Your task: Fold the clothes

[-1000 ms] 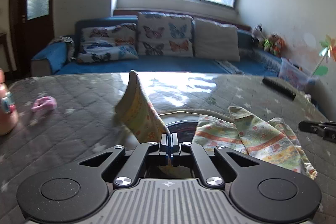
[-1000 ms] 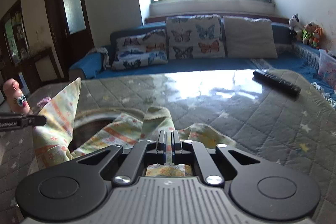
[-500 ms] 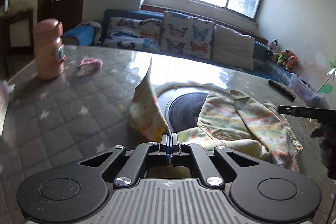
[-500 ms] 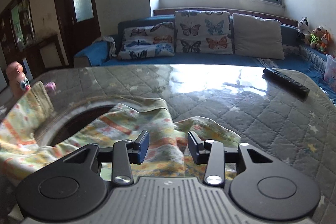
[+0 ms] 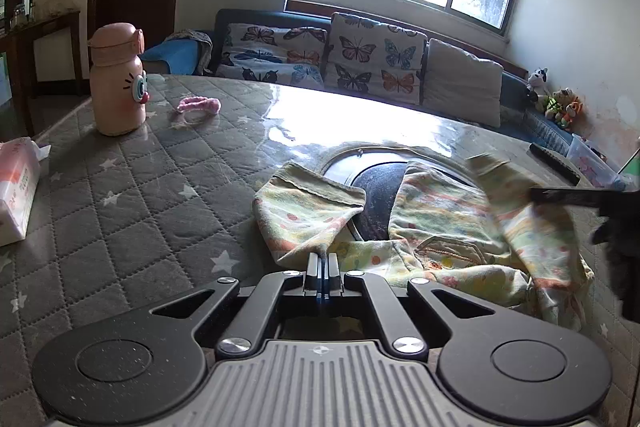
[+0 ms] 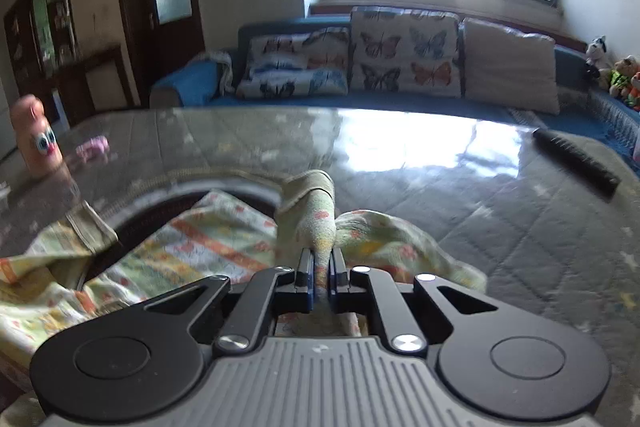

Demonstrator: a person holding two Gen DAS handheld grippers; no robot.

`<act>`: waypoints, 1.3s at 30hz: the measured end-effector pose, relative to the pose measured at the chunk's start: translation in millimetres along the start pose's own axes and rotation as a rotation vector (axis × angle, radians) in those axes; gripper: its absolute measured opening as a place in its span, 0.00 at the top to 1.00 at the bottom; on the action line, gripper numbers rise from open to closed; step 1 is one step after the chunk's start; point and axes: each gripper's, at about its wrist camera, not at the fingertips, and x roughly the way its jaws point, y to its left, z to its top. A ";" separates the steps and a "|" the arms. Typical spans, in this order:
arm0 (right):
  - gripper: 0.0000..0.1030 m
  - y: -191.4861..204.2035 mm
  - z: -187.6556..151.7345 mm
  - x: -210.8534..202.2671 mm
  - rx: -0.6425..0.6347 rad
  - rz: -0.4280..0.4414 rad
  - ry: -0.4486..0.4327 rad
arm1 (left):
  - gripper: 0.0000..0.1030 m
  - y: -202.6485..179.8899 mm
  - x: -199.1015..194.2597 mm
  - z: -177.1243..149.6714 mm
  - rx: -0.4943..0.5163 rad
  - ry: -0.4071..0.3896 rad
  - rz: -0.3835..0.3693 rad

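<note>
A soft, crumpled yellow-green printed cotton garment (image 5: 448, 227) with orange stripes lies on a grey quilted, star-patterned worktop (image 5: 132, 195), partly draped over a dark round recess (image 5: 378, 187) near the worktop's middle. The left gripper (image 5: 321, 261) has its black fingers clenched on a cuffed sleeve end, which rises in a loose fold. The right gripper (image 6: 320, 267) pinches another rolled, hemmed fold of the same garment between its fingers. A glossy peach-pink cartoon-faced bottle (image 5: 117, 81) stands well to the left, near a fuzzy pink hair tie (image 5: 199, 104). A long black remote (image 6: 576, 163) lies far right.
</note>
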 end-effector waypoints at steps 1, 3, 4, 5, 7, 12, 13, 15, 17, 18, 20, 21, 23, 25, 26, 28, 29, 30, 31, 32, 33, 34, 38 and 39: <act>0.95 -5.8 1.4 -14.0 0.013 -0.005 -0.026 | 0.99 0.1 -2.0 -1.3 0.000 -0.002 0.000; 0.95 -17.6 3.8 -42.1 0.036 -0.019 -0.077 | 0.99 0.2 -5.1 -4.9 0.000 -0.001 0.002; 0.95 -24.2 3.7 -55.8 0.044 -0.034 -0.101 | 0.99 0.3 -6.7 -6.8 0.000 0.000 0.003; 0.95 -30.5 0.6 -67.4 0.054 -0.051 -0.115 | 0.99 0.9 -7.3 -9.0 -0.001 0.005 0.004; 0.95 -42.5 -16.6 -83.4 0.088 -0.095 -0.103 | 0.99 2.2 -8.7 -14.5 -0.001 0.015 0.004; 0.95 -72.5 -59.6 -123.2 0.173 -0.203 -0.074 | 0.99 3.9 -13.9 -27.8 -0.006 0.043 -0.005; 0.95 -78.5 -68.2 -131.2 0.190 -0.224 -0.068 | 0.99 3.7 -14.3 -30.4 -0.005 0.049 -0.009; 0.93 -90.5 -85.4 -147.1 0.224 -0.267 -0.056 | 0.99 2.7 -15.2 -35.4 0.000 0.062 -0.017; 0.88 -102.5 -102.5 -163.0 0.258 -0.310 -0.044 | 0.99 2.4 -14.9 -39.7 0.003 0.077 -0.022; 0.87 -108.5 -111.1 -171.0 0.275 -0.332 -0.038 | 0.99 2.7 -14.8 -40.9 0.006 0.083 -0.023; 0.81 -113.8 -129.8 -181.5 0.303 -0.371 -0.014 | 0.99 4.4 -14.4 -41.5 0.006 0.093 -0.022; 0.80 -113.5 -136.5 -186.5 0.309 -0.388 -0.011 | 0.99 4.6 -15.2 -41.4 0.007 0.096 -0.024; 0.79 -113.1 -141.1 -195.2 0.314 -0.412 -0.023 | 0.98 4.7 -17.6 -39.7 0.016 0.092 -0.023; 0.64 -107.4 -135.6 -202.6 0.311 -0.414 -0.054 | 0.97 4.7 -20.2 -36.8 0.027 0.083 -0.023; 0.60 -103.5 -130.6 -204.2 0.307 -0.406 -0.069 | 0.96 5.1 -21.7 -35.9 0.027 0.078 -0.020; 0.58 -96.8 -118.1 -201.4 0.297 -0.373 -0.091 | 0.96 6.3 -24.7 -34.7 0.026 0.071 -0.017; 0.57 -92.9 -114.4 -198.4 0.291 -0.354 -0.097 | 0.95 6.9 -26.2 -34.8 0.025 0.068 -0.014; 0.49 -86.5 -108.2 -191.5 0.286 -0.317 -0.103 | 0.95 7.6 -27.7 -34.9 0.024 0.065 -0.012; 0.44 -79.8 -102.7 -184.5 0.278 -0.283 -0.106 | 0.95 7.9 -29.1 -35.0 0.023 0.062 -0.010; 0.44 -72.4 -99.0 -176.8 0.265 -0.257 -0.101 | 0.95 8.1 -30.5 -35.1 0.023 0.059 -0.007; 0.44 -64.5 -95.6 -168.9 0.246 -0.234 -0.095 | 0.95 8.4 -31.9 -34.8 0.023 0.056 -0.007; 0.43 -55.6 -93.2 -160.3 0.212 -0.223 -0.082 | 0.95 8.0 -33.8 -34.4 0.024 0.051 -0.006; 0.37 -23.1 -86.4 -128.4 0.065 -0.203 -0.023 | 0.90 7.5 -42.2 -30.0 0.035 0.019 -0.010; 0.36 -17.2 -86.6 -122.3 0.029 -0.209 -0.003 | 0.87 7.4 -44.0 -28.5 0.035 0.010 -0.010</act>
